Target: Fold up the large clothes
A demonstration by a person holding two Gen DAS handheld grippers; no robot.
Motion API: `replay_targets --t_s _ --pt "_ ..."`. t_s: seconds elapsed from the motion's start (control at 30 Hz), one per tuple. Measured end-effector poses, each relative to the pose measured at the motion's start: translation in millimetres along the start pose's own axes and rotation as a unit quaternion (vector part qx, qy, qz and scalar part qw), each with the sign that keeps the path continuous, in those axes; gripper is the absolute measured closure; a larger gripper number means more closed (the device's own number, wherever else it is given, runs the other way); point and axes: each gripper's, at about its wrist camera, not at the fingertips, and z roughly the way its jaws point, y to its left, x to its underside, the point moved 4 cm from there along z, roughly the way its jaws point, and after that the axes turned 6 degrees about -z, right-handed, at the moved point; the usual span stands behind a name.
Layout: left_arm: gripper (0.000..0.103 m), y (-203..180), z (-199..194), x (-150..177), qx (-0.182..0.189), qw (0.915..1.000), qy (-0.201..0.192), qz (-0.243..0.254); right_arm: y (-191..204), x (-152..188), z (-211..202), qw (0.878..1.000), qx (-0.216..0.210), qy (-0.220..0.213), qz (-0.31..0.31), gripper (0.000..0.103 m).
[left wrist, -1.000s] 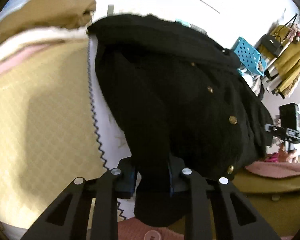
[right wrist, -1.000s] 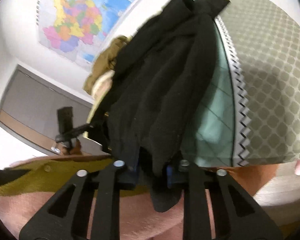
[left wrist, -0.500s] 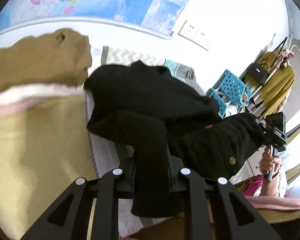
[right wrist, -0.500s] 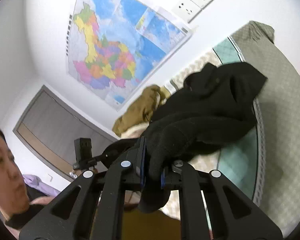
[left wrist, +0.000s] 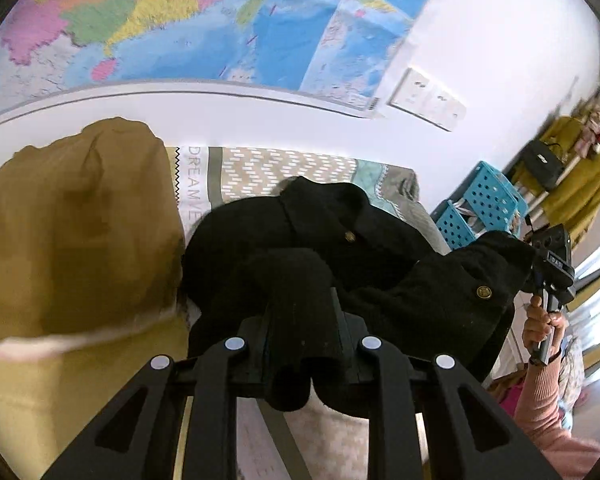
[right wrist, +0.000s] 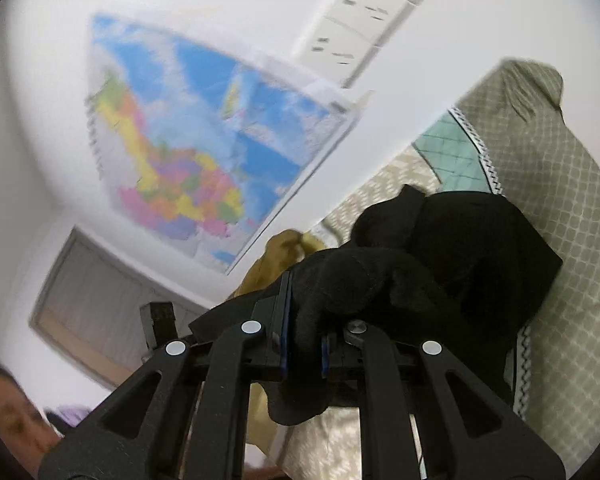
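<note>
A black coat with gold buttons (left wrist: 340, 240) lies bunched on a patterned bed cover (left wrist: 284, 164). My left gripper (left wrist: 300, 320) is shut on a thick fold of the coat's near edge, lifted off the bed. In the right wrist view the same black coat (right wrist: 460, 248) sags from my right gripper (right wrist: 304, 320), which is shut on another part of its edge. The other gripper (left wrist: 552, 264), in a pink-sleeved hand, shows at the right of the left wrist view with the coat's corner.
A mustard garment (left wrist: 76, 232) is heaped on the bed at the left. A wall map (left wrist: 204, 20) and sockets (left wrist: 428, 96) are behind. Blue crates (left wrist: 480, 208) and a clothes rack (left wrist: 572, 168) stand at the right.
Both grippers have risen and tilted up with the coat's edge. The coat, spread flat a second ago, is now bunched toward the far side of the bed.
</note>
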Motion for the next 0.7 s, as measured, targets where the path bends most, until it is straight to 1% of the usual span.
replay_targets --t_s 0.13,0.2,0.27,0.33,0.4,0.43,0.5,0.57,0.6,0.63,0.67,0.7 --pt "0.082 12 34 -30 -0.004 0.9994 0.029 -0.021 -33 -24 27 0.999 0.03 0.014 0.028 0.092" --pt "0.082 18 53 -43 -0.008 0.9985 0.045 -0.029 -50 -31 37 0.998 0.042 0.017 0.053 0.092" --pt "0.081 23 72 -55 -0.01 0.9975 0.059 -0.037 -64 -37 48 0.996 0.057 0.023 0.064 0.092" --pt "0.079 30 86 -64 -0.021 0.9967 0.064 -0.045 -80 -41 58 0.994 0.058 0.033 0.089 0.09" --pt "0.076 35 99 -71 -0.021 0.9961 0.069 -0.051 -98 -44 66 0.99 0.076 0.038 0.115 0.087" --pt "0.076 38 103 -73 -0.02 0.9957 0.07 -0.056 -101 -45 69 0.989 0.083 0.042 0.115 0.087" --pt "0.07 43 109 -78 -0.023 0.9953 0.067 -0.065 -108 -46 75 0.987 0.094 0.045 0.121 0.085" --pt "0.063 47 111 -83 -0.017 0.9952 0.061 -0.074 -111 -48 77 0.987 0.095 0.043 0.124 0.073" --pt "0.06 52 111 -86 -0.015 0.9945 0.057 -0.087 -113 -50 76 0.987 0.103 0.036 0.122 0.068" --pt "0.053 55 110 -86 -0.012 0.994 0.054 -0.094 -115 -53 74 0.986 0.114 0.027 0.122 0.05" --pt "0.053 57 106 -88 -0.006 0.9943 0.044 -0.097 -116 -56 70 0.985 0.12 0.014 0.121 0.038" --pt "0.052 57 105 -90 -0.006 0.995 0.037 -0.093 -117 -58 68 0.986 0.121 0.007 0.118 0.037"
